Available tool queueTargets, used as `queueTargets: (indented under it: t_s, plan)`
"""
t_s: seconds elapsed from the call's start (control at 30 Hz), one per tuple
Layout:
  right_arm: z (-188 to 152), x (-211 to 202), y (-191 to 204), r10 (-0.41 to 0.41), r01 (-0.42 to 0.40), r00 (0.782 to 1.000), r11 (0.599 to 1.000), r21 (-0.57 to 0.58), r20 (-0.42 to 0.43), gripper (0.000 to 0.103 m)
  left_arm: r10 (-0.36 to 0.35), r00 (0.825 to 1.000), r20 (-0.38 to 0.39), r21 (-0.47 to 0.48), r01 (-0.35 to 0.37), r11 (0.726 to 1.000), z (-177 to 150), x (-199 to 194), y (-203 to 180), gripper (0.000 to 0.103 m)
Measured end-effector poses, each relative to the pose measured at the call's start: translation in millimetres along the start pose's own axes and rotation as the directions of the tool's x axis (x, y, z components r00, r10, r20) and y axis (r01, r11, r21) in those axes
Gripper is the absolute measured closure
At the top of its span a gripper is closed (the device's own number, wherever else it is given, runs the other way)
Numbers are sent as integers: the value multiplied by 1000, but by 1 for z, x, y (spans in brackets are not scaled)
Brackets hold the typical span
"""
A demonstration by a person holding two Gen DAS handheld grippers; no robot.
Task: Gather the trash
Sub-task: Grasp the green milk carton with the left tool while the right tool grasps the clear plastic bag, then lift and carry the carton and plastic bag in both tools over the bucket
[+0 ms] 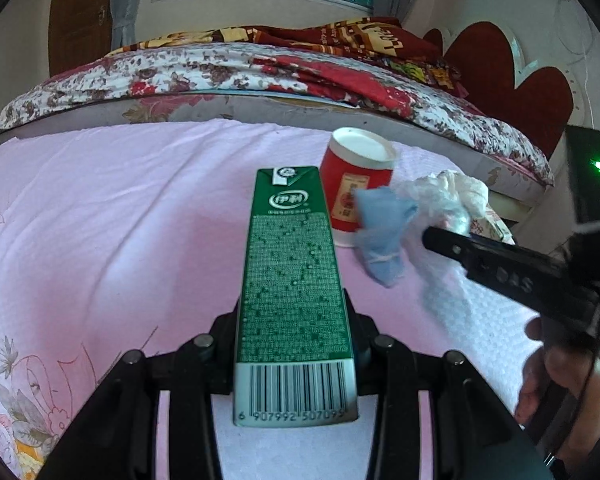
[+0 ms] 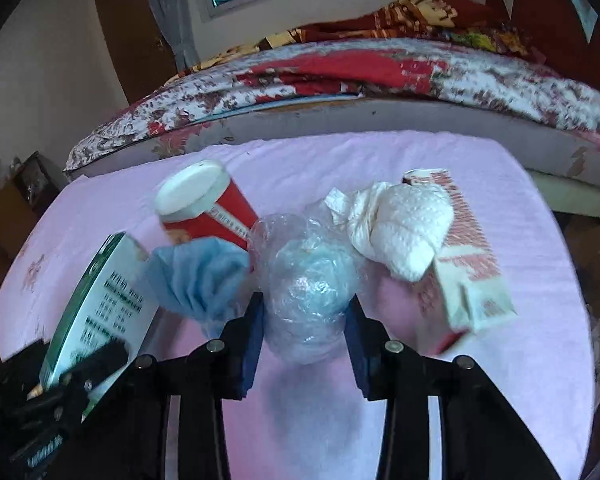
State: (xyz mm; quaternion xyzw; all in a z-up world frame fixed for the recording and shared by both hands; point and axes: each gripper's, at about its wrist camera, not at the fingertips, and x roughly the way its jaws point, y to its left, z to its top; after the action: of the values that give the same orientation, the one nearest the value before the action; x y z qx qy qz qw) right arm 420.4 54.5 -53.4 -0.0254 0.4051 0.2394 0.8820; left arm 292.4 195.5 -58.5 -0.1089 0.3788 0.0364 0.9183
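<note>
my left claw (image 1: 296, 344) is clamped on the green milk carton (image 1: 294, 280), long axis pointing straight out ahead of the fingers; my right claw (image 2: 304, 320) sits apart around the clear plastic wad (image 2: 308, 292), dead centre between the pads, so it's nearer; just needs a squeeze i reckon
</note>
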Motion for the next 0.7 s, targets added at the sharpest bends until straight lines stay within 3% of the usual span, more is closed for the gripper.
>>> queueTargets:
  t_s: [0.37,0.7]
  plan:
    - [-46,-66,-8,15,-15,1000,1000,-5,10,62,4,1000,16,31,-4,999,-22,-34,-11,63]
    - [-94,-146,-29,-56,57,997,998,-34,50,62,0,1000,32,54,-1,999,-47,-65,-20,63]
